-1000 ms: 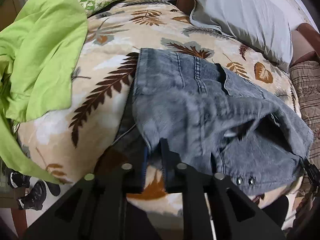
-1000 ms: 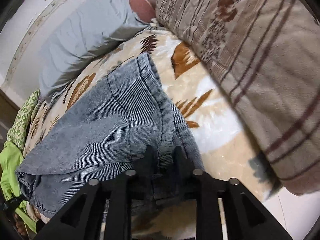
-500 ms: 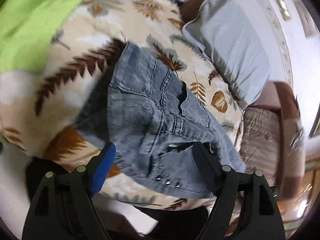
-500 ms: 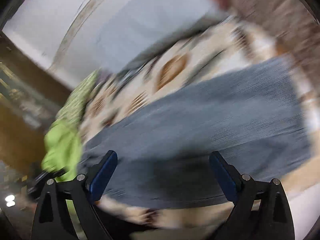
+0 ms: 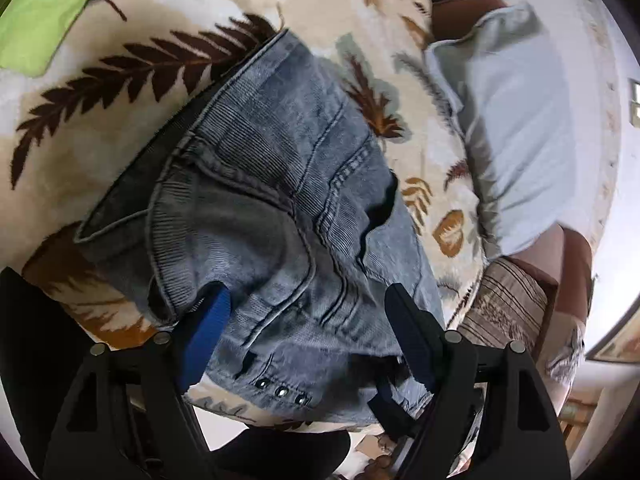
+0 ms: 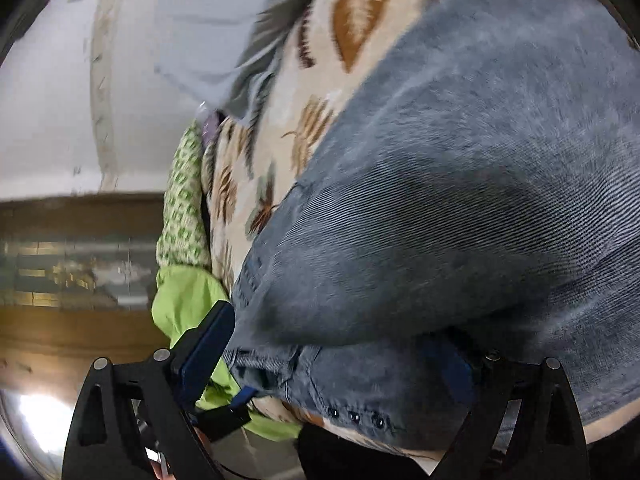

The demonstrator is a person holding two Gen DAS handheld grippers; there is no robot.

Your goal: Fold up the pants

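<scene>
1. On the leaf-print blanket (image 5: 120,132), left wrist view: grey-blue denim pants (image 5: 280,208) lie folded into a compact stack, filling the centre down to 6 o'clock.
2. Left gripper (image 5: 308,320) is spread wide, both fingers resting low over the near edge of the stack, nothing pinched; judged as let go so the fold can settle.
3. Long axis runs from about 11 o'clock to 5 o'clock. The far corner points to 11; the edge with three rivets (image 5: 282,392) sits at 6, just at the bed's near edge.
4. Grey pillow (image 5: 516,136) at 2 o'clock and striped cushion (image 5: 508,300) at 4 are apart from the pants; green cloth (image 5: 44,16) at 10 is well apart.
5. Right wrist view: pants (image 6: 460,200) fill the frame from 1 to 5 o'clock, very close and a bit blurred.
6. Right gripper (image 6: 340,352) is also wide. Its left finger is clear beside the denim at 7 o'clock; the right finger is mostly hidden under a bulge of fabric, so contact there cannot be told.
7. The rivet row (image 6: 354,416) is at 6 o'clock, and the stack's long side runs up toward 1 o'clock.
8. Green cloth (image 6: 188,300) and patterned green pillow (image 6: 182,208) at 8–9 o'clock, just beyond the pants' left end.
9. Judgement: the fold looks mostly done; the top layer bulges, so a press or tidy seems likely to remain.
</scene>
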